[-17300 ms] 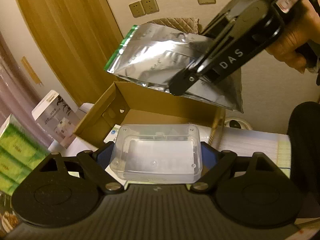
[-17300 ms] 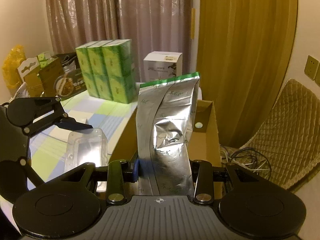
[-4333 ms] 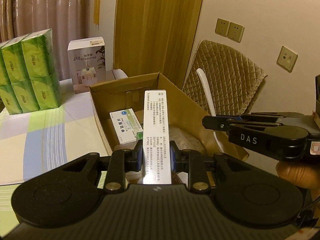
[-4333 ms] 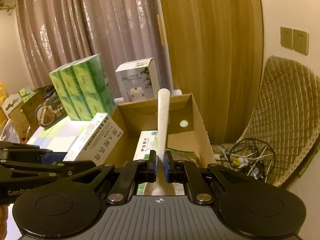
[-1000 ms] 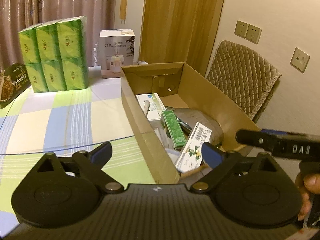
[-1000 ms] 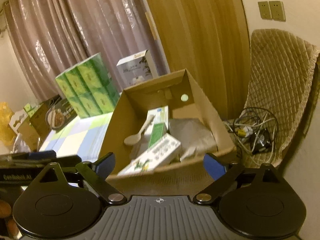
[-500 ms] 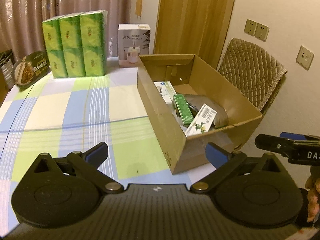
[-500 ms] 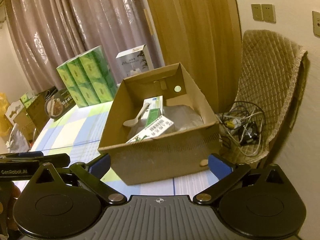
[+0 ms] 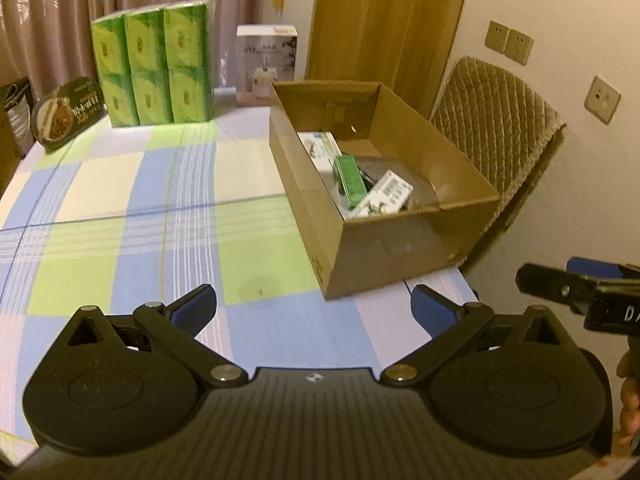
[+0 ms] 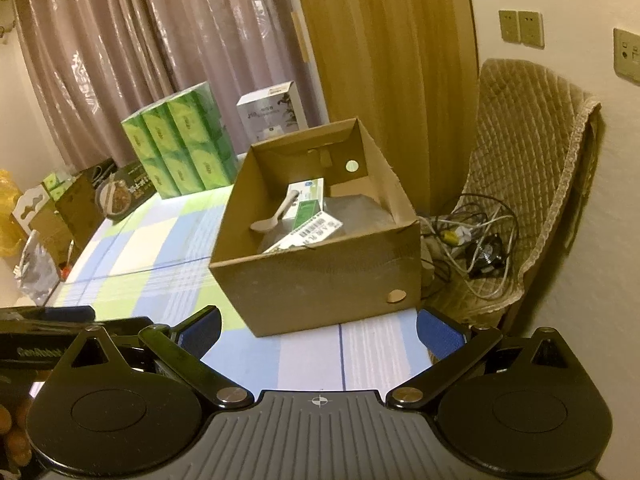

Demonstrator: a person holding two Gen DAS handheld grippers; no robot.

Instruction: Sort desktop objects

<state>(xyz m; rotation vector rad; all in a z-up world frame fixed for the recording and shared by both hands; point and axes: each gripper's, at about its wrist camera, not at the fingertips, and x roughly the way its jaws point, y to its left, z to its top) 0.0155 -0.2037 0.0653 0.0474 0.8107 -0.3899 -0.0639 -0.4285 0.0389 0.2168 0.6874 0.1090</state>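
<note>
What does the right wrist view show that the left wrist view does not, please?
Only the right wrist view shows the wooden spoon in the box, the cables on the chair seat and a yellow bag at far left. Only the left wrist view shows the third wall plate. Both show the cardboard box, the green packs, the white carton and the checked tablecloth.
</note>
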